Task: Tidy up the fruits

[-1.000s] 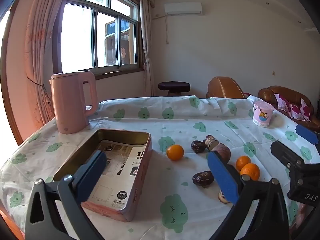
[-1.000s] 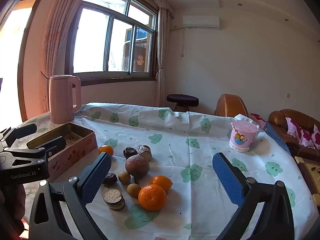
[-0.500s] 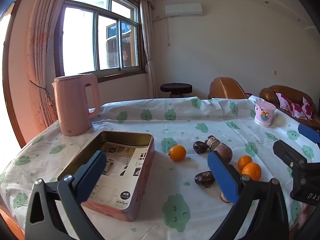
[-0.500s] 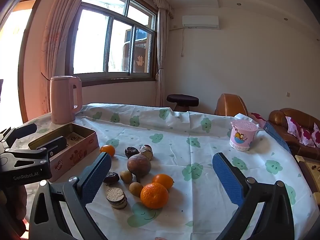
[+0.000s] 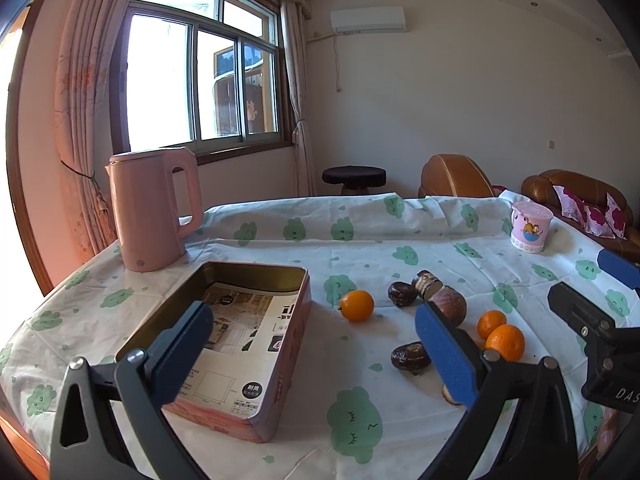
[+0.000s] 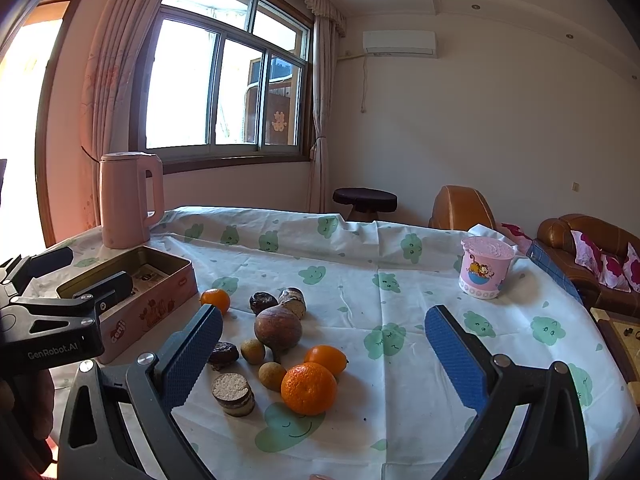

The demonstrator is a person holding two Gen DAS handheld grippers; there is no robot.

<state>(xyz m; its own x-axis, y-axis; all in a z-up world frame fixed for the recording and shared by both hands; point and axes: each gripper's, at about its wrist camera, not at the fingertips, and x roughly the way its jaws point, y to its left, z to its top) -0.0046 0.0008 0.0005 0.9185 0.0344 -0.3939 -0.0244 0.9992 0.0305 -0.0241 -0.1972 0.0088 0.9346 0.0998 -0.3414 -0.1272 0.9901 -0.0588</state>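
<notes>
Fruits lie in a loose group on the tablecloth: a big orange [image 6: 308, 388], a smaller orange [image 6: 326, 358], a lone orange [image 6: 215, 300] [image 5: 356, 305], a brown round fruit [image 6: 277, 328], two small brownish fruits [image 6: 253, 351] and dark wrinkled ones [image 5: 411, 357]. An open pink tin box [image 5: 224, 336] [image 6: 132, 296] stands left of them. My left gripper [image 5: 316, 354] is open and empty above the box's right edge. My right gripper [image 6: 324, 354] is open and empty above the fruit group.
A pink kettle [image 5: 154, 208] stands behind the box at the table's left. A pink printed cup [image 6: 486, 266] stands at the far right. Round snack cakes [image 6: 233, 394] lie among the fruits. Armchairs and a stool stand beyond the table.
Both grippers have drifted slightly, so the table contents sit a little higher and closer in view. Nothing was grasped or moved.
</notes>
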